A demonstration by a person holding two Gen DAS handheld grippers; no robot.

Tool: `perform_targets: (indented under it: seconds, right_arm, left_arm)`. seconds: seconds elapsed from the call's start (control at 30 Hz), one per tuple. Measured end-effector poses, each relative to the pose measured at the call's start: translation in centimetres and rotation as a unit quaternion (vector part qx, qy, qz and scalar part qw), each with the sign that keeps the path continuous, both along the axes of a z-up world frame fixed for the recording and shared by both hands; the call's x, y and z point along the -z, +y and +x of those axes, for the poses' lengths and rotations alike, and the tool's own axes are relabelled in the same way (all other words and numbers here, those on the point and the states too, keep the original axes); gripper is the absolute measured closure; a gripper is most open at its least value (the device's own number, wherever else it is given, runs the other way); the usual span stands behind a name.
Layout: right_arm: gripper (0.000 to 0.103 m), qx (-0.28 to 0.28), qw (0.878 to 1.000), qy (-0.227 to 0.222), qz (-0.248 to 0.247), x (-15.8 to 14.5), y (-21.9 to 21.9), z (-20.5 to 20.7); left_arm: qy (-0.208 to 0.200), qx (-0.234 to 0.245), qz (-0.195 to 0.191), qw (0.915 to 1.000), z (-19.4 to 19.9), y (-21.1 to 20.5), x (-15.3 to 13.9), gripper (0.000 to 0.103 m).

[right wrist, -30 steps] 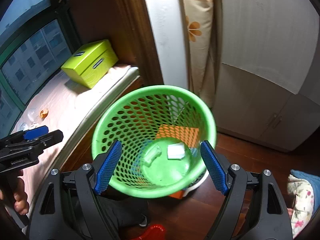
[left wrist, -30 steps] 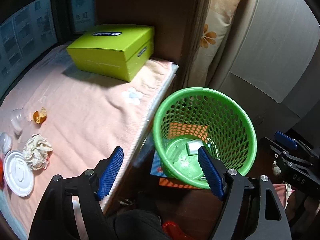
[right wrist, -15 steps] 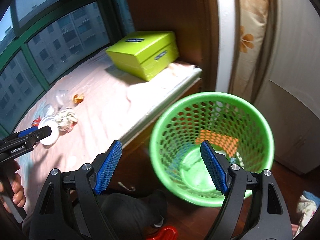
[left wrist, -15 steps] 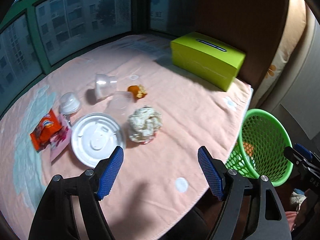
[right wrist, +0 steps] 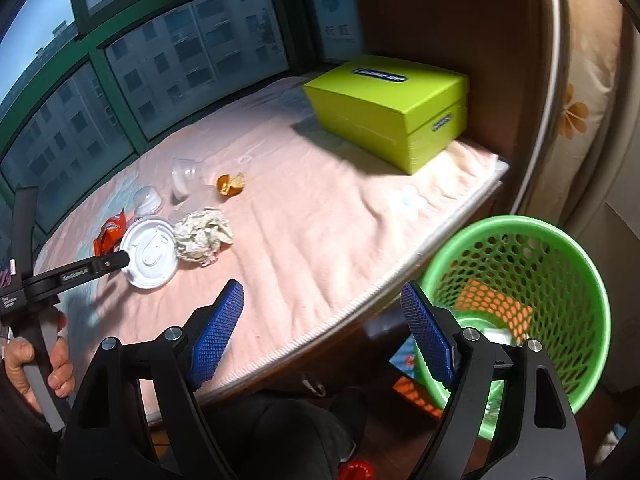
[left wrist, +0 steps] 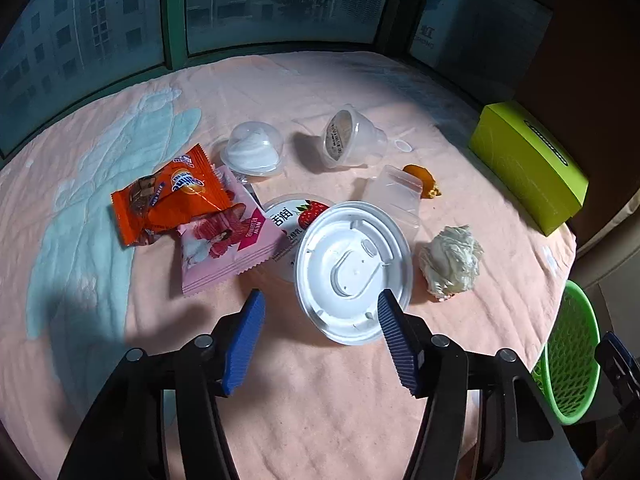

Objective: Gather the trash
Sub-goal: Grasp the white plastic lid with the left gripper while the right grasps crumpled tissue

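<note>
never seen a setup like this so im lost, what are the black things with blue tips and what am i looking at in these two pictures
No robot here: a person holds a two-finger gripper in each hand, each with a fisheye camera looking along its blue fingers. One picture is from the left gripper, its jaws closing with nothing between them, above a white lid. The other is from the right gripper, open and empty beside the green basket. On the pink blanket lie the lid, an orange wrapper, a pink packet, crumpled paper and clear cups. Nothing is held.
</note>
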State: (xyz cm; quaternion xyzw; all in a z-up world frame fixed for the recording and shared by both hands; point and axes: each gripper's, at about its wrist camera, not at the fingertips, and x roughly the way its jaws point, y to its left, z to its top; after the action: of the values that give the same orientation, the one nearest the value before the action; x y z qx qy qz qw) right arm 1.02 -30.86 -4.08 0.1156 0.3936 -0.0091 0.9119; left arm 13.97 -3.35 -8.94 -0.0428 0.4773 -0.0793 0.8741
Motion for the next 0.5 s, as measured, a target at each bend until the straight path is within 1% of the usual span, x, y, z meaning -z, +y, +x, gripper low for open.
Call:
perform_targets:
  seconds: [0.33,0.4,0.47,0.5]
  right_arm:
    - [0.022,-0.035,0.999,0.010,0.001,0.9,2.9,2.7]
    - [0.022,-0.042,0.999,0.012,0.000,1.1,3.4,3.3]
    - [0.022,-0.049,0.999,0.015,0.000,1.3,3.8,3.9]
    - [0.023,-0.053,0.998,0.016,0.000,1.5,4.1,4.1]
  left_arm:
    - [0.025,-0.011,-0.019,0.9994,2.0,1.1,2.0,0.067]
    - [0.029,-0.010,-0.025,0.9992,2.1,1.2,2.3,0.075]
    - [0.030,-0.005,-0.033,0.9990,2.2,1.3,2.6,0.079]
    - [0.027,-0.004,-0.033,0.9991,2.1,1.3,2.5,0.083]
